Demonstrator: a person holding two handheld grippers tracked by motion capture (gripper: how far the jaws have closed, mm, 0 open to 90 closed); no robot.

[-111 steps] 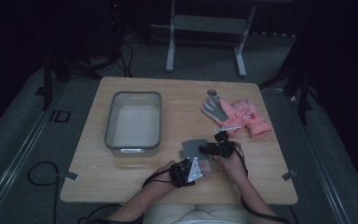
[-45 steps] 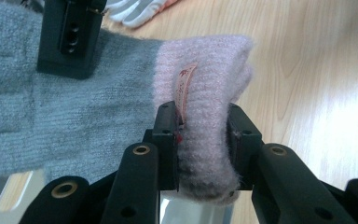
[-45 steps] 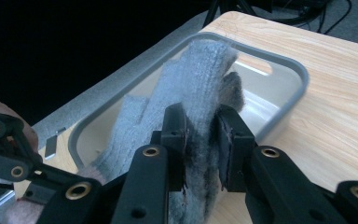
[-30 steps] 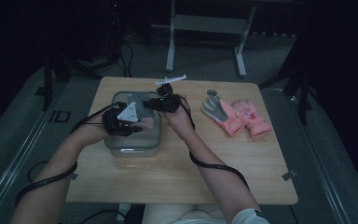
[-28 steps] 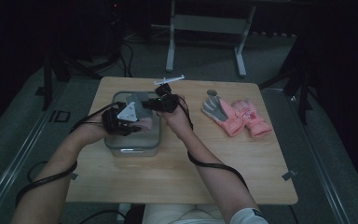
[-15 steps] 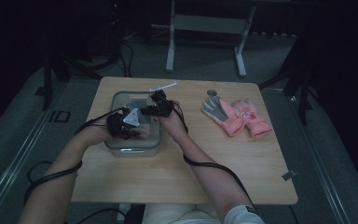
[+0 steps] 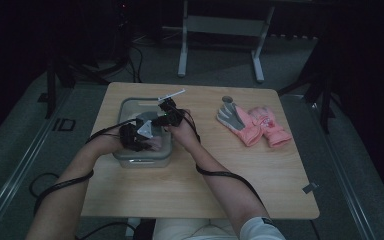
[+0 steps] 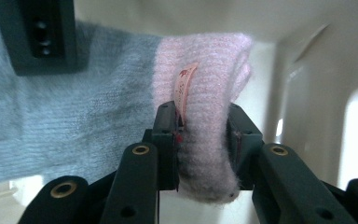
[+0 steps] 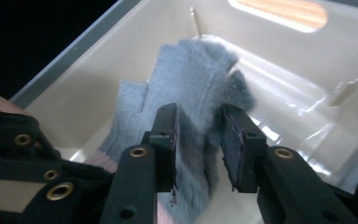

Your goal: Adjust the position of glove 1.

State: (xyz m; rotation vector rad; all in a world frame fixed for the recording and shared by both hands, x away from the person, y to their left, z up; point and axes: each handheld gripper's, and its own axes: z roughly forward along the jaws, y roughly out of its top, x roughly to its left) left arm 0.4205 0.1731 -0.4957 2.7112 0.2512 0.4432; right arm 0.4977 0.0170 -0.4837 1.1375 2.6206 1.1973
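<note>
A knitted glove with a grey hand [image 9: 191, 74] and a pink cuff [image 8: 205, 65] hangs inside the clear plastic bin [image 7: 142, 161]. My left gripper [image 8: 204, 140] is shut on the folded pink cuff, and a small label sticks up beside its left pad. My right gripper [image 9: 198, 140] straddles the grey finger end. Its jaws have just been opening, the fabric still lies between them and the right pad stands slightly off it. In the high view both grippers, left [image 7: 147, 142] and right [image 7: 166, 117], are low in the bin, close together.
Another pink and grey glove pair [image 7: 254, 124] lies on the wooden table [image 7: 190, 190] to the right of the bin. The bin's pale walls [image 9: 284, 56] close in around both grippers. A stand's metal legs [image 7: 182, 45] rise beyond the table.
Both hands have come down from just above the bin into it, carrying the glove along. Earlier still they worked at the table's front edge.
</note>
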